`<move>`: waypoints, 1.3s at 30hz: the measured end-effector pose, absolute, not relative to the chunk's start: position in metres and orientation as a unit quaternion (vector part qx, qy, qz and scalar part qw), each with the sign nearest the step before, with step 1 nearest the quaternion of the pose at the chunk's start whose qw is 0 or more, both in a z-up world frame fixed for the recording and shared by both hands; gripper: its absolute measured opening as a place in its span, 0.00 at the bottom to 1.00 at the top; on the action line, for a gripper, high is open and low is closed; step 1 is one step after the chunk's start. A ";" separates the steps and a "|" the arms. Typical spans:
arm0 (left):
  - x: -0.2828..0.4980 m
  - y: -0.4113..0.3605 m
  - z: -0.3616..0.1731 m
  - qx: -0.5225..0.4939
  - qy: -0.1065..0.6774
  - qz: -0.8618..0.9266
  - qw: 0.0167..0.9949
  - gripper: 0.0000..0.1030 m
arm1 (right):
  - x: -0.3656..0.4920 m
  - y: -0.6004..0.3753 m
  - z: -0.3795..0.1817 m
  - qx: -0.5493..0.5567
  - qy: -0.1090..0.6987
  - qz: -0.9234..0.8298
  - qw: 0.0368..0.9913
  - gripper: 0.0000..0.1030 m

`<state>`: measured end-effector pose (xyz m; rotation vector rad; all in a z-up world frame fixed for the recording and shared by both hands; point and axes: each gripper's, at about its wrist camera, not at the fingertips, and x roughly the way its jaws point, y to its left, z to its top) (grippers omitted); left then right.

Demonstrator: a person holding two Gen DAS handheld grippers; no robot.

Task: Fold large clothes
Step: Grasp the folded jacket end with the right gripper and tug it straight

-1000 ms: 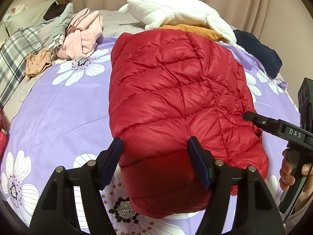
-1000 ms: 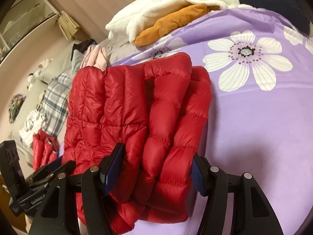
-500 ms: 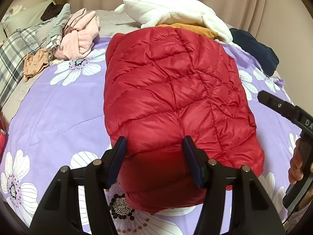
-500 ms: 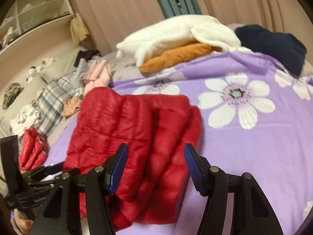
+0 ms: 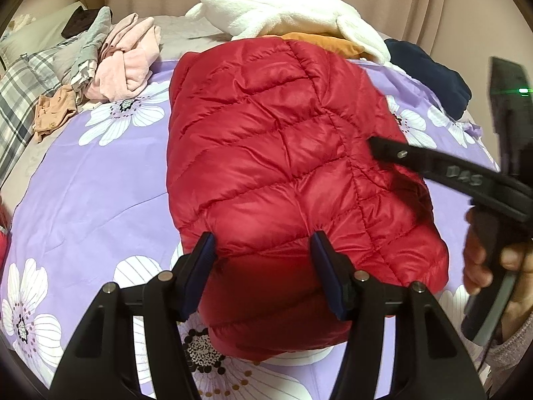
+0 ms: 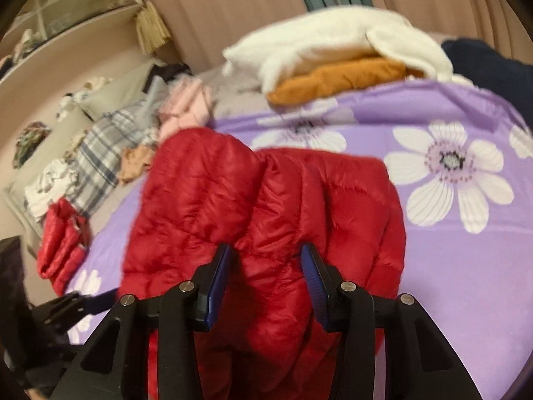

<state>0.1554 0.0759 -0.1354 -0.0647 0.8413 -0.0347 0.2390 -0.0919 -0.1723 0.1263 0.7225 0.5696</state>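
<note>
Jacket [image 5: 283, 173]: your red quilted puffer lies folded into a thick bundle in the middle of the purple flowered bedspread [image 5: 83, 200], its near end reaching the bed's near edge. From your left wrist you see the left gripper [image 5: 263, 273] with its pads spread wide over that near end, not pinching it. That view alone shows your right hand [image 5: 493, 266] wrapped round the handle at the bed's right edge, one finger of the right tool reaching across the jacket's right side. From your right wrist, which is blurred, the right gripper [image 6: 266, 273] has its blue pads either side of a raised ridge of the jacket with a gap between them; whether they are actually squeezing it you cannot tell. Only this view shows a second red quilted piece [image 6: 61, 243] at the bed's left edge and the shelves [image 6: 66, 3] on the wall. At the far edge, a white fleece [image 5: 289, 10] lies on an orange garment [image 5: 323, 41], with a navy one [image 5: 429, 70] at the far right corner. Pink clothes [image 5: 130, 56] and a plaid cloth [image 5: 20, 90] are heaped at the far left corner.
</note>
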 end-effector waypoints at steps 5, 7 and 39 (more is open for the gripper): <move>0.160 0.074 -0.138 -0.030 0.411 -0.019 0.911 0.57 | 0.248 -0.088 -0.183 0.053 0.371 0.263 0.889 0.45; 0.161 0.073 -0.139 -0.029 0.411 -0.018 0.911 0.57 | 0.250 -0.088 -0.186 0.053 0.378 0.262 0.886 0.45; 0.189 0.093 -0.102 -0.055 0.376 -0.011 0.925 0.58 | 0.186 -0.079 -0.208 -0.041 0.365 0.318 0.874 0.45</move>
